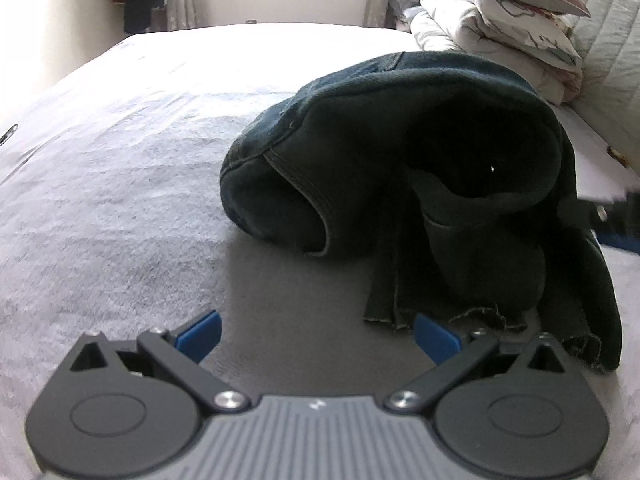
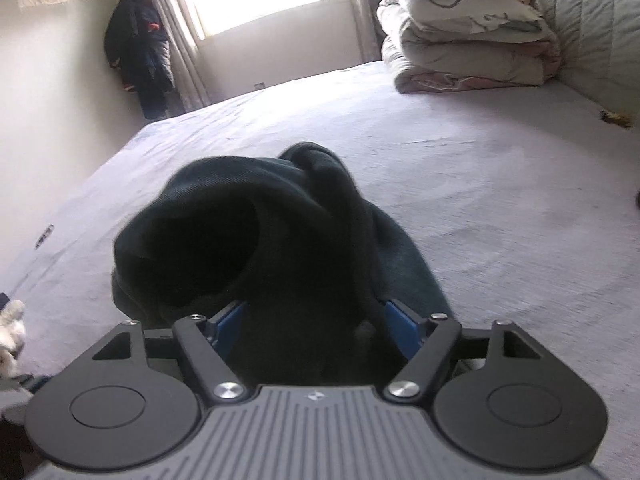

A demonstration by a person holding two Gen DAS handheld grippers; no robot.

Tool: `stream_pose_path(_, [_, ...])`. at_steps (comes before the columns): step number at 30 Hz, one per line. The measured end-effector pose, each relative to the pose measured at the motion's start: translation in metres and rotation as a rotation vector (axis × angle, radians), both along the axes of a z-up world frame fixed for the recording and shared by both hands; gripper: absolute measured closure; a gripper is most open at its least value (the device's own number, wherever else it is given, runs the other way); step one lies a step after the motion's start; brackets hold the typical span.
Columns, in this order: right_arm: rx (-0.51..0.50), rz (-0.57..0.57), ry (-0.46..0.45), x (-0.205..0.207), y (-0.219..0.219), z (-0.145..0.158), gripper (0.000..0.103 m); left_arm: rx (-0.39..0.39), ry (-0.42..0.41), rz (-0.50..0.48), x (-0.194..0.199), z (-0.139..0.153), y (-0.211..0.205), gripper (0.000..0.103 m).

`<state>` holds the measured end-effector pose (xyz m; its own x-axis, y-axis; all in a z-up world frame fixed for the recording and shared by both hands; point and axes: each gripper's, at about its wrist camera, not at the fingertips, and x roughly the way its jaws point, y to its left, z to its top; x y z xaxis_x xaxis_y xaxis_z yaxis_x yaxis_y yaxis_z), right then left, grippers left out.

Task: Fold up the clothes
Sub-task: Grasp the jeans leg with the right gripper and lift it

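A dark blue-green pair of soft jeans (image 1: pixel 400 168) is lying bunched up on the big pale grey bed cover (image 1: pixel 120 184). The left gripper (image 1: pixel 318 334) is hanging spread wide over bare cover just beside the frayed hem. The right gripper (image 2: pixel 316 328) is sitting around a thick fold of the jeans, but I cannot tell if its blue pads (image 2: pixel 402 324) are squeezing it

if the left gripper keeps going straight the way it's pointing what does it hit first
Probably the bare bed. The left gripper is open with nothing between its fingers, and the sheet lies straight ahead. The jeans sit ahead to the right, their frayed hem near the right finger, so a brush is possible.
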<state>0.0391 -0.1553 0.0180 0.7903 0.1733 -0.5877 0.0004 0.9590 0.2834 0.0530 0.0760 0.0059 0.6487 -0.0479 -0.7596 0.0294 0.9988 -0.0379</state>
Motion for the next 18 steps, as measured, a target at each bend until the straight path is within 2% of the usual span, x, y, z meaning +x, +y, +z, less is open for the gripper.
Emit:
stream_pose_path(7, [0.070,0.025,0.002,0.017,0.014,0.001,0.028,-0.080,0.027,-0.004,0.006,-0.002,0.012,0.000])
stream_pose_path(14, [0.065,0.031,0.026,0.031,0.022,-0.005,0.028,-0.079,0.022,0.017,0.008,-0.007,0.014,0.000])
stream_pose_path(17, [0.110,0.047,0.045,0.034,0.021,-0.014,0.040,-0.107,0.017,0.034,0.009,-0.008,0.017,0.000])
stream_pose_path(18, [0.120,0.047,0.048,0.035,0.020,-0.017,0.051,-0.126,0.021,0.038,0.009,-0.008,0.020,0.000])
